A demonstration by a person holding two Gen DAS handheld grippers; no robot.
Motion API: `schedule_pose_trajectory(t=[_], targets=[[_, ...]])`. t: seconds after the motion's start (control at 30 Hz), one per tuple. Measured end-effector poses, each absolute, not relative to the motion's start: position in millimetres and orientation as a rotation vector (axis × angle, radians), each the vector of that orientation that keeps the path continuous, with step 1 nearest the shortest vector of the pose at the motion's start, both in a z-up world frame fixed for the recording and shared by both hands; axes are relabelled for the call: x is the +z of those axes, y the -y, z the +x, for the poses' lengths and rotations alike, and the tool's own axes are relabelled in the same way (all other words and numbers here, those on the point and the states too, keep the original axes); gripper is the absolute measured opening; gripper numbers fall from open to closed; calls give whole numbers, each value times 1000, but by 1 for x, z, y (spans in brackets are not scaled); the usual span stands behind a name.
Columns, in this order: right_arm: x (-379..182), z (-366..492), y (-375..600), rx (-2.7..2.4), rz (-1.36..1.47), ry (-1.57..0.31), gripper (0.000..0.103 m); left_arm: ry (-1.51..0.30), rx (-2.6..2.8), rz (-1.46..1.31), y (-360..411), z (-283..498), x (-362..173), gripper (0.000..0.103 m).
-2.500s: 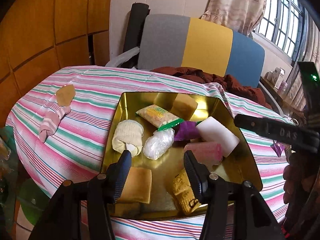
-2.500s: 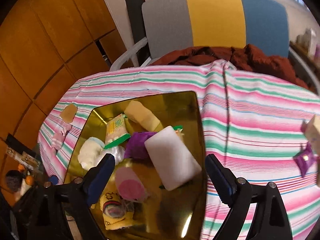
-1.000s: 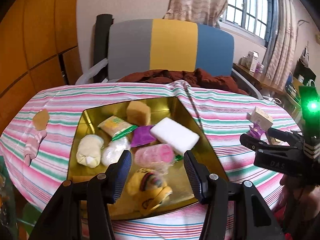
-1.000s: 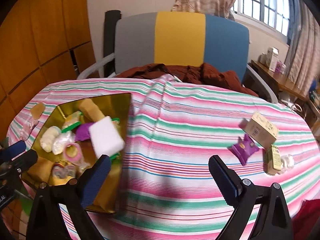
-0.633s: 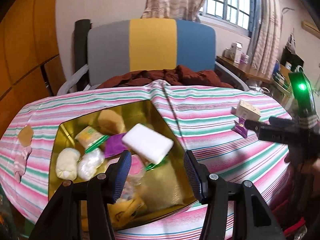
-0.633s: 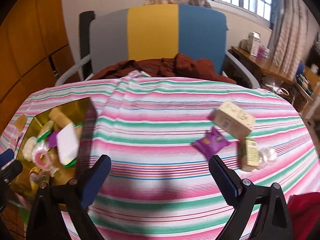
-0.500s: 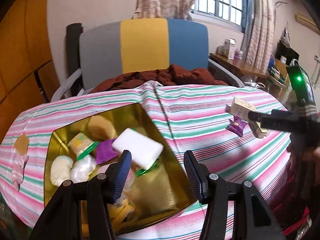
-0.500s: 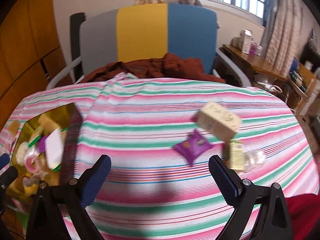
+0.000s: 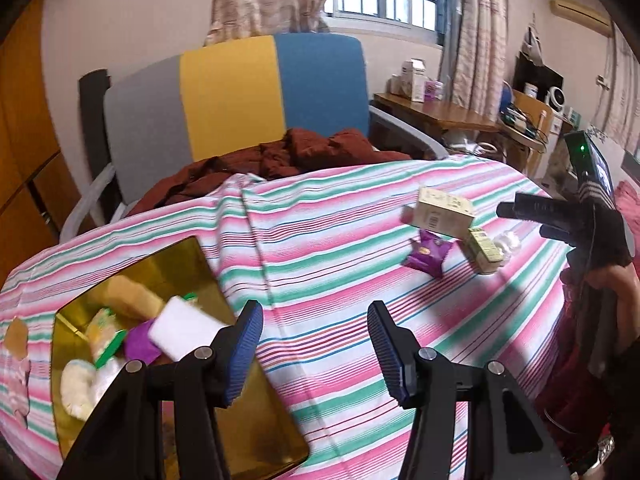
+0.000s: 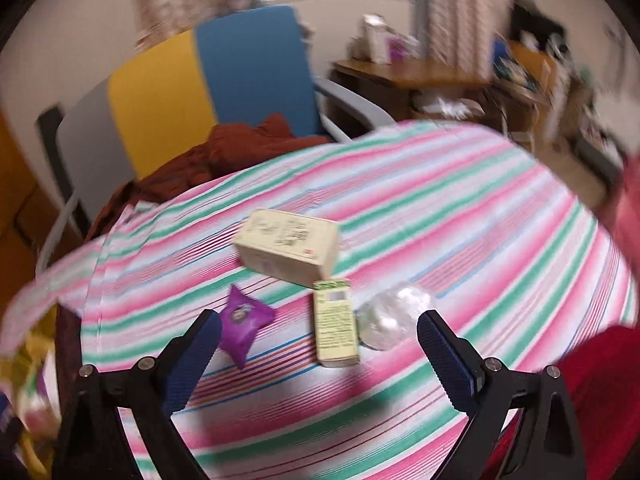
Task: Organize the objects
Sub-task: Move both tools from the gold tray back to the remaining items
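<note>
- At your far left, a tan patch (image 9: 16, 334) and a pink striped sock (image 9: 16, 376) lie on the striped tablecloth (image 9: 320, 240), outside the tray.
- Just beside them sits the gold metal tray (image 9: 172, 268), your one container. It holds a cream knitted bundle (image 9: 76, 386), a clear crinkled bag (image 9: 106, 376) touching it, a snack packet with a green edge (image 9: 102, 330), a tan sponge-like block (image 9: 128, 300) at the back, a purple wrapper (image 9: 140, 342) and a white rectangular block (image 9: 180, 328) leaning over the purple one. The near part of the tray is hidden behind your left gripper.
- Your left gripper (image 9: 316, 348) hovers above the tray's right edge and the cloth, its blue-padded fingers (image 9: 244, 348) spread wide with nothing between them.
- Behind the table stands a chair with a grey, yellow and blue back (image 9: 232, 92), with dark red clothing (image 9: 280, 160) heaped on its seat.
- To the right on the cloth, well apart from the tray, lies a loose cluster: a purple snack pouch (image 10: 244, 320), a cream carton (image 10: 288, 244) behind it, a small green-and-cream box (image 10: 334, 328) touching the carton's front, and a clear plastic bundle (image 10: 392, 316) just beside the small box.
- Your right gripper (image 10: 320, 344) hangs over this cluster, fingers splayed and empty, the small box between them; this view is motion-blurred.
</note>
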State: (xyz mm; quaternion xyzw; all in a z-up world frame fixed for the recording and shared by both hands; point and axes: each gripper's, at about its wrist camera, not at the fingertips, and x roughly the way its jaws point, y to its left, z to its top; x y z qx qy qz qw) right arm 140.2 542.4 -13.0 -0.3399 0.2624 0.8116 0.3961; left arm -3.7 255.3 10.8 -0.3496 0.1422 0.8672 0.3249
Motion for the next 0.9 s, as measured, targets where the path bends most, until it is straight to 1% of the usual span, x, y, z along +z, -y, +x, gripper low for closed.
schedule_pose_trajectory(t=[0.1,0.23,0.5,0.73,0.9], targets=[[-15,155,-555,2016,-801,-776,99,-392,2241,-923,-273,-4,5,55],[-19,165,-562,1991,-784,-862,99,-412,2203,-939,-295,-3,-3,55],[-21,173,-568,1963,-727,-911,99,-435,2115,-977,-341,-6,-22,55],[-25,189,-578,1921,-653,-1020,100,-451,2017,-1001,-387,-22,-39,55],[-25,186,-579,1936,-664,-1032,100,-518,1956,-1001,-418,-30,-58,55]])
